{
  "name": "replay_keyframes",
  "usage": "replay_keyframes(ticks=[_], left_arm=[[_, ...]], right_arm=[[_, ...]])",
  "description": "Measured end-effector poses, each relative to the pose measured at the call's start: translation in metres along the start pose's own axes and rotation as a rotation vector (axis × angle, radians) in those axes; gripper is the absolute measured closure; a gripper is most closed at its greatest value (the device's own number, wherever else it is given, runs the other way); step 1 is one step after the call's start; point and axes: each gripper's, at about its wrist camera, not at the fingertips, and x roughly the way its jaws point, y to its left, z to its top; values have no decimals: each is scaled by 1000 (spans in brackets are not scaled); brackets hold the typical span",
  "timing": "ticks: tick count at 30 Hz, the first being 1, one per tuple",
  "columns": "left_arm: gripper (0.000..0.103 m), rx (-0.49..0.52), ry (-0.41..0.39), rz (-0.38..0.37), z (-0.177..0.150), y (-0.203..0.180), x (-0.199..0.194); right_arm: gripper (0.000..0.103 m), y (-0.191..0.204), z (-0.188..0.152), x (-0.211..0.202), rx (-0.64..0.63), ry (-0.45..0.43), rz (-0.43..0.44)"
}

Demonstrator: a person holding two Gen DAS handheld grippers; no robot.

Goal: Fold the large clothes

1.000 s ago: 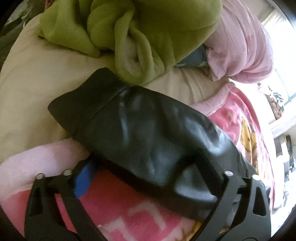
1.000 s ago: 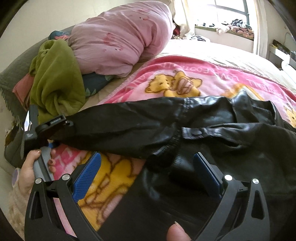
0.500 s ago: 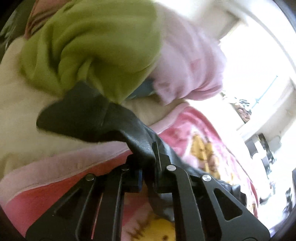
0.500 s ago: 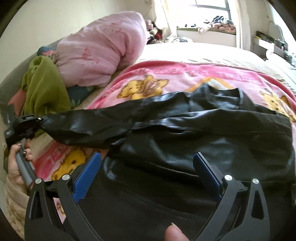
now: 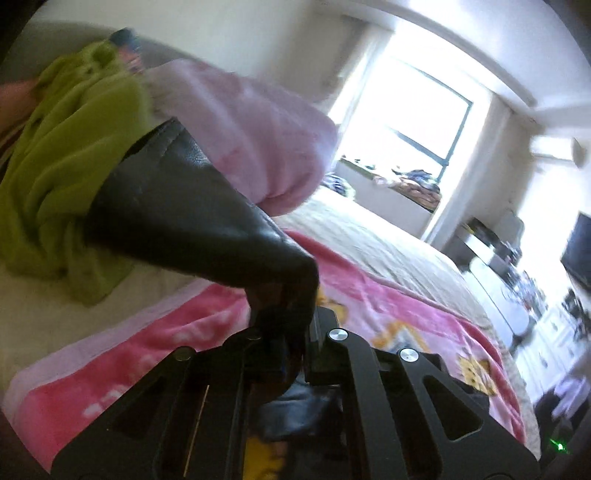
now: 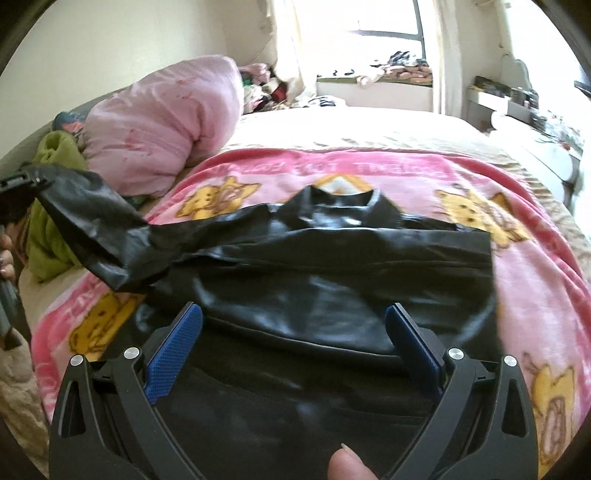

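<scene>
Black leather jacket [image 6: 332, 295]: spread flat on the pink cartoon blanket [image 6: 535, 258], collar toward the window [image 6: 388, 22], body at blanket centre. One sleeve [image 6: 92, 236] lifted off the blanket and drawn out past its edge, toward the green garment [image 6: 48, 236].

Left gripper [image 5: 295, 332]: clamped on that sleeve near the cuff, leather bunched between the jaws, cuff end [image 5: 162, 147] jutting beyond them; jaws just closed onto it. Held clear above the blanket edge. Seen again at the far side of the right wrist view, part of a hand [image 6: 7, 258] below.

Right gripper [image 6: 293, 343]: jaws wide apart, blue pads [image 6: 173, 350] bare, nothing between them; poised over the jacket's lower body at the near blanket edge.

Pink duvet bundle [image 6: 166, 122]: beyond the blanket corner, touching the green garment.

Thumb tip [image 6: 345, 469]: at the right gripper's base.
</scene>
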Motion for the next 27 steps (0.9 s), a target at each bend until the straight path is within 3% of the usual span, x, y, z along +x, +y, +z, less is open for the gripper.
replay_keyframes(ticks=[5, 10, 18, 21, 27], left_arm=[[103, 123, 5, -76, -11, -65, 2], [103, 227, 39, -156, -36, -112, 8], [103, 383, 190, -324, -106, -170, 31], [103, 465, 257, -344, -140, -187, 43], [102, 563, 382, -360, -196, -198, 67]], right_arm=[[4, -34, -1, -5, 129, 6, 30], [4, -58, 8, -33, 170, -68, 12], [4, -120, 15, -78, 282, -183, -97], [4, -141, 15, -85, 325, -193, -156], [4, -176, 6, -88, 479, -180, -98]])
